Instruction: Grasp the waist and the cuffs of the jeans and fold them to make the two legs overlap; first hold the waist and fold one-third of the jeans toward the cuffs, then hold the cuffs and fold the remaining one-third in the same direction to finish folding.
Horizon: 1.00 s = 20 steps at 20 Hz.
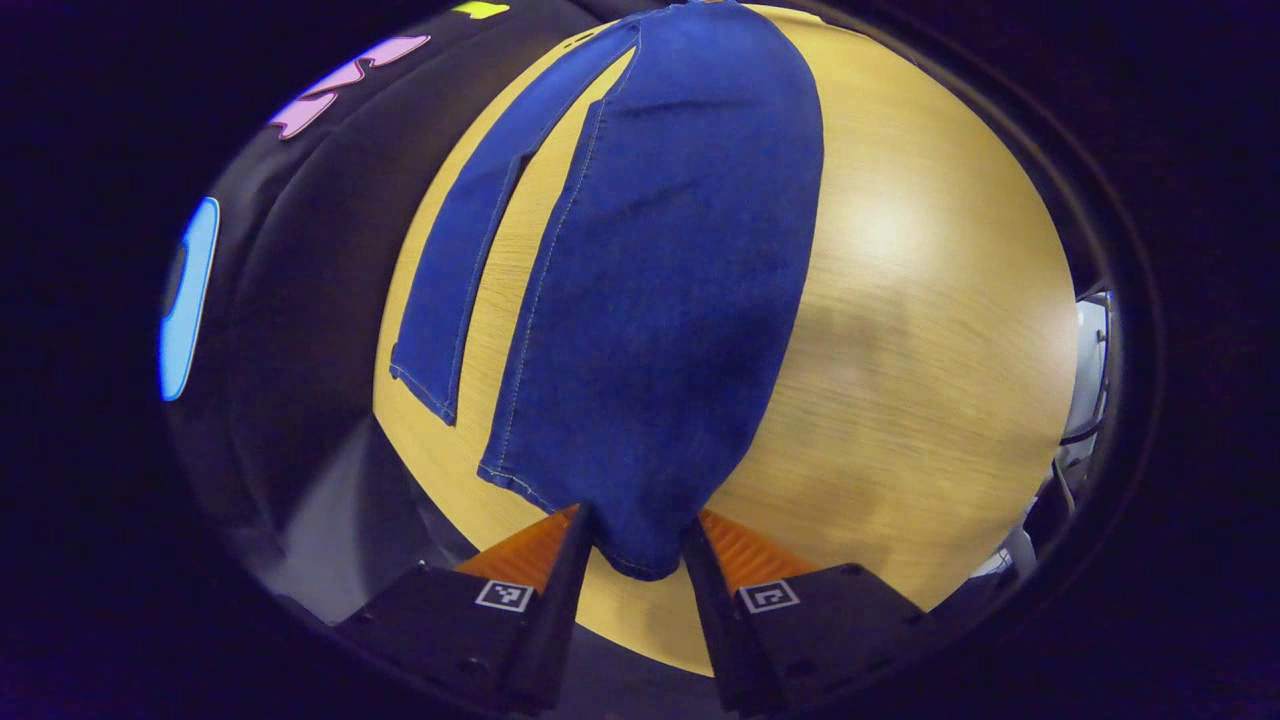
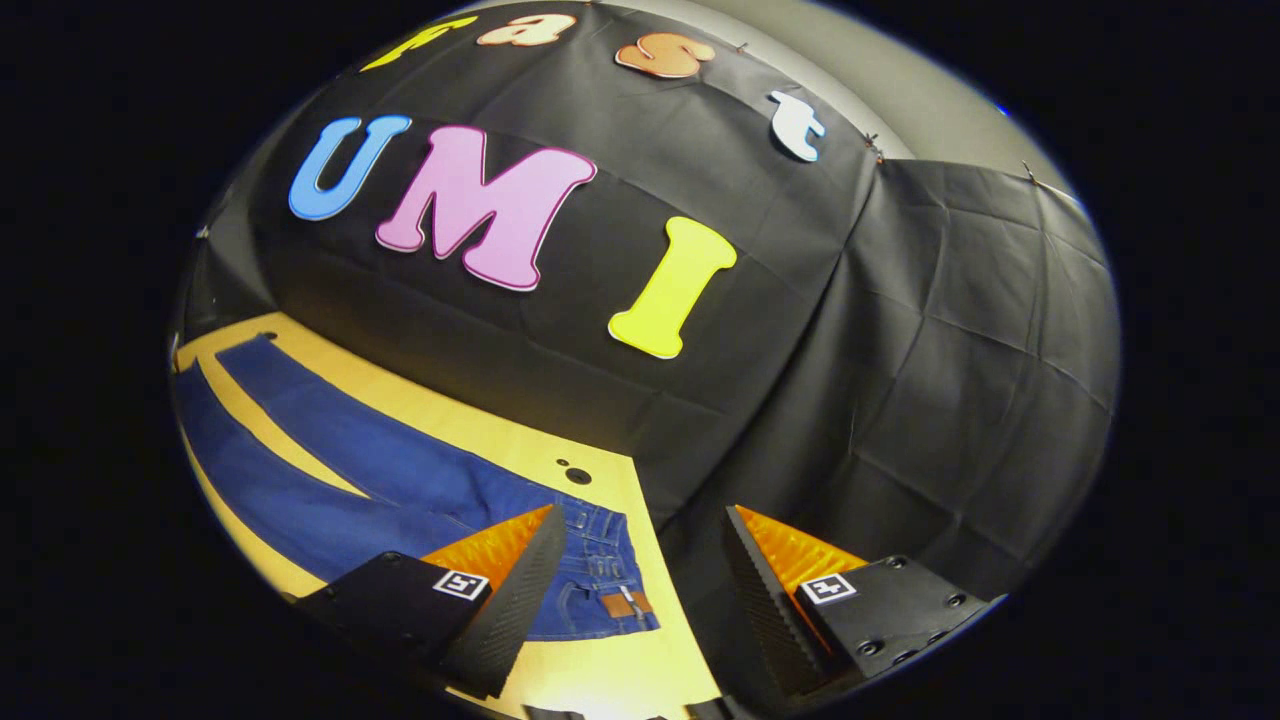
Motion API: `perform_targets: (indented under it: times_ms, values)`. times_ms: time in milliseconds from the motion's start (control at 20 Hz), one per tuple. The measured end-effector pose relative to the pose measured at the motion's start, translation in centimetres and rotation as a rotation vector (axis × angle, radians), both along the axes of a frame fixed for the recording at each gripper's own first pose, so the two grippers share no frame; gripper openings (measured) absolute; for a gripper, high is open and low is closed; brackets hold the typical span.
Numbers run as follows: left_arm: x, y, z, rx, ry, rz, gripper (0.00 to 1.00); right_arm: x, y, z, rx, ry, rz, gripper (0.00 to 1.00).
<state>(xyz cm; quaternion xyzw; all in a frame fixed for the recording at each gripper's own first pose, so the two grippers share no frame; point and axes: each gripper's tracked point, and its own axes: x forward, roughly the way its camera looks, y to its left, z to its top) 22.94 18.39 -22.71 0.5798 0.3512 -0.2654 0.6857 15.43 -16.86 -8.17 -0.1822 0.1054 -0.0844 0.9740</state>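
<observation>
Blue jeans [image 1: 670, 280] lie lengthwise on a wooden table [image 1: 920, 300]. In the left gripper view, the nearer leg rises off the table toward the camera, and my left gripper [image 1: 640, 560] is shut on its cuff end, fabric bunched between both fingers. The other leg [image 1: 470, 260] lies flat to the left, its cuff near the table edge. In the right gripper view, the jeans [image 2: 400, 480] stretch away to the left, with the waist [image 2: 605, 585] and its brown patch flat on the table. My right gripper [image 2: 640, 590] hangs open above the waist end, holding nothing.
The black cloth wall [image 2: 800, 350] stands close behind the table's far edge [image 2: 470, 420]. Two small dark holes [image 2: 577, 474] mark the tabletop near the waist. White equipment [image 1: 1090, 360] sits off the table's right side. Bare wood spreads to the right of the jeans.
</observation>
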Motion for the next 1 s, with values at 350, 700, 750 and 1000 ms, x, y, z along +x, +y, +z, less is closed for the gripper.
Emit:
perform_targets:
  times_ms: [350,700,750,1000]
  values:
    - [-0.1,-0.2,-0.6,-0.055,0.253,0.074,0.35,2.1,-3.7,-4.2,-0.183,0.095,0.033,0.96]
    - [0.4,-1.0,-0.6,-0.068,0.186,0.078,0.06,2.2,-5.0,-12.7,-0.562,0.364,0.377,0.96]
    - [0.2,-0.9,-0.7,-0.077,0.187,0.096,0.06,1.8,-5.3,-14.5,-0.601,0.408,0.42,0.96]
    - [0.1,-1.2,-0.6,-0.071,0.196,0.117,0.06,1.2,-5.5,-21.7,-0.879,0.626,0.695,0.96]
